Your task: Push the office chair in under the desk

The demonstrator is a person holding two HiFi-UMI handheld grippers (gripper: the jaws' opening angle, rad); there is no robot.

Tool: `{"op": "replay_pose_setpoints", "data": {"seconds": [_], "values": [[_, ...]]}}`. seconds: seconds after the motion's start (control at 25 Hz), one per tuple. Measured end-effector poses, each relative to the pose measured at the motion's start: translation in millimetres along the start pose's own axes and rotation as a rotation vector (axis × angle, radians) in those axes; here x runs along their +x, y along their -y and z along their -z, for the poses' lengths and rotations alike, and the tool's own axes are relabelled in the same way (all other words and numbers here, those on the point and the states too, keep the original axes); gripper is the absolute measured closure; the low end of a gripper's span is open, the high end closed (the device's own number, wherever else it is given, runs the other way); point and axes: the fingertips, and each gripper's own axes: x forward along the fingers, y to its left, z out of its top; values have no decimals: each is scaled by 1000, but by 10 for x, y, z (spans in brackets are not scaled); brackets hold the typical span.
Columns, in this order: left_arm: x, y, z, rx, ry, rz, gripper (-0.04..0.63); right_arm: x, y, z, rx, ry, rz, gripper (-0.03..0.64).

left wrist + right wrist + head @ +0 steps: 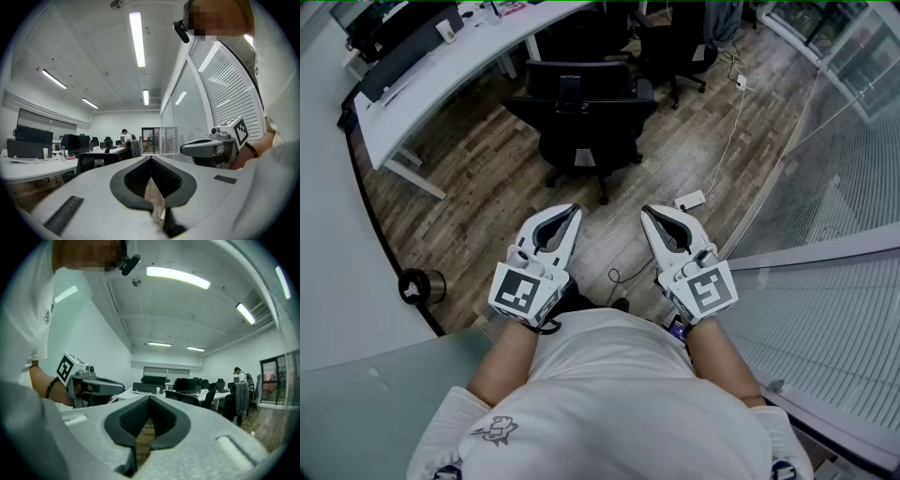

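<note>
A black office chair (581, 112) stands on the wood floor, pulled out from the white desk (441, 75), its backrest toward me. My left gripper (574, 209) and right gripper (648, 212) are held side by side at waist height, well short of the chair and pointing at it. Both are shut, with nothing between the jaws. The left gripper view shows its own closed jaws, the chair (93, 163) low at left and the right gripper (206, 147) alongside. Past its own shut jaws, the right gripper view takes in the left gripper (93, 385) and the chair (187, 398).
A white power strip (690, 199) and its cable lie on the floor right of the chair. A glass partition with blinds (834, 187) runs along the right. A second black chair (675, 47) stands behind, and a small round bin (420, 286) at left. Monitors (403, 37) sit on the desk.
</note>
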Motion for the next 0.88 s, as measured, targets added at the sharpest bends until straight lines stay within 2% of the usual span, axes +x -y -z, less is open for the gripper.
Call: {"op": "replay_pose_setpoints", "data": {"seconds": [0.44, 0.88], "values": [[-22, -573, 72, -20, 11, 6, 595, 538, -144, 52, 8, -24, -14, 614], [-294, -1713, 31, -55, 10, 66, 595, 1498, -350, -32, -4, -56, 40, 614]]}}
